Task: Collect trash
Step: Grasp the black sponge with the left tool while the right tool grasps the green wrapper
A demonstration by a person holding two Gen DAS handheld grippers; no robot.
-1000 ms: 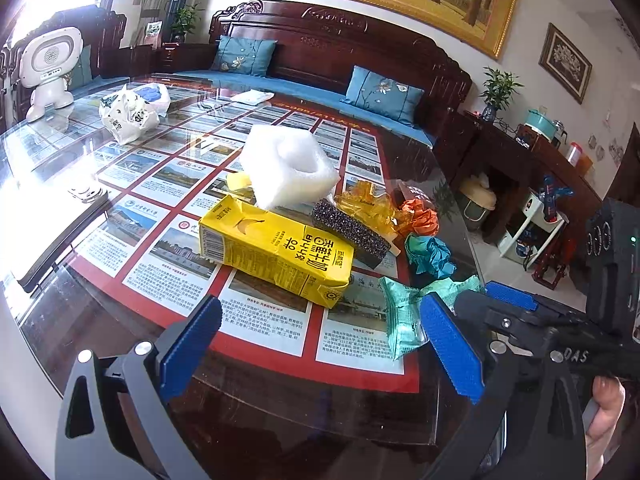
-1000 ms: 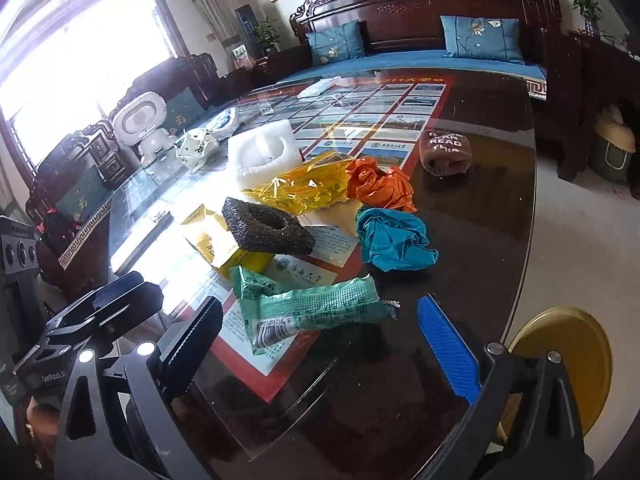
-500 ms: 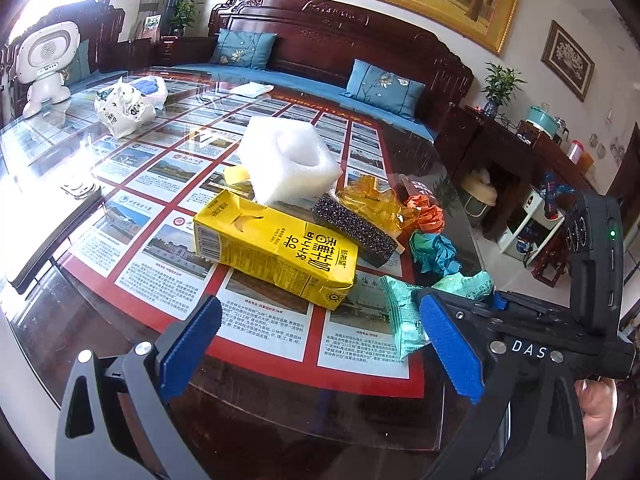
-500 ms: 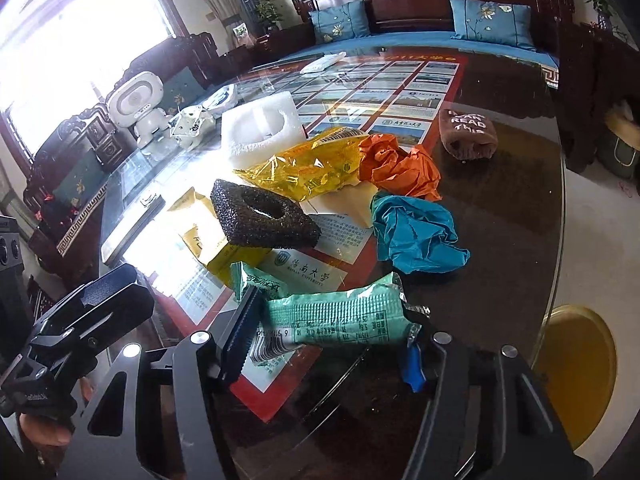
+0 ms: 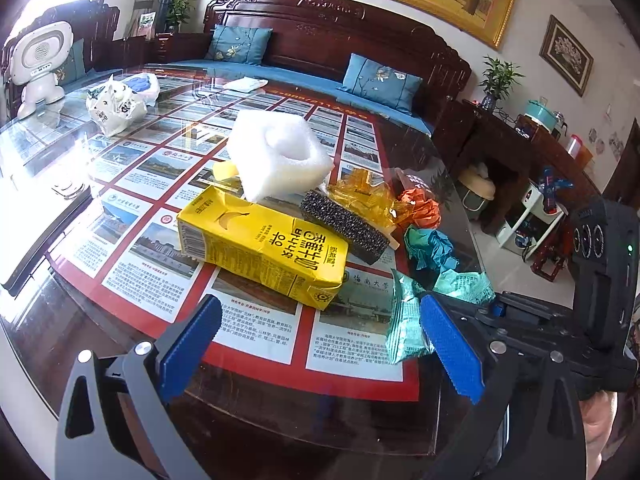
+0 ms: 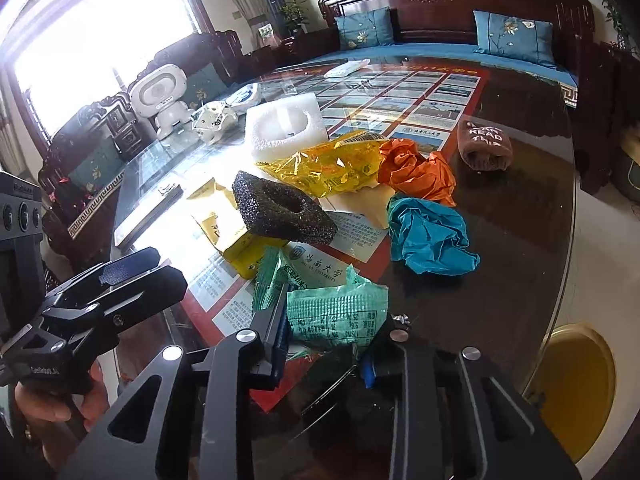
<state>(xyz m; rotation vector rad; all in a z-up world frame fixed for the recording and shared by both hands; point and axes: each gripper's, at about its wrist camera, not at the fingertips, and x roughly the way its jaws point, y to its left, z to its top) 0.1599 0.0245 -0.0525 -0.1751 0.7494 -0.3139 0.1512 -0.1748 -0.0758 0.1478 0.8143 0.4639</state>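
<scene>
Trash lies in a heap on the glass table. My right gripper is shut on a crumpled green wrapper, which also shows in the left wrist view. My left gripper is open and empty, just in front of a yellow carton. Behind the carton are a black foam block, white foam, a yellow plastic wrapper, orange paper and blue paper.
A brown cloth roll lies at the table's far right. A white bag and a white robot toy stand at the far left. A yellow bin is on the floor past the table's right edge.
My right gripper moved forward and closed on the green wrapper, crumpling it. My left gripper stayed open and shifted slightly toward the carton.
</scene>
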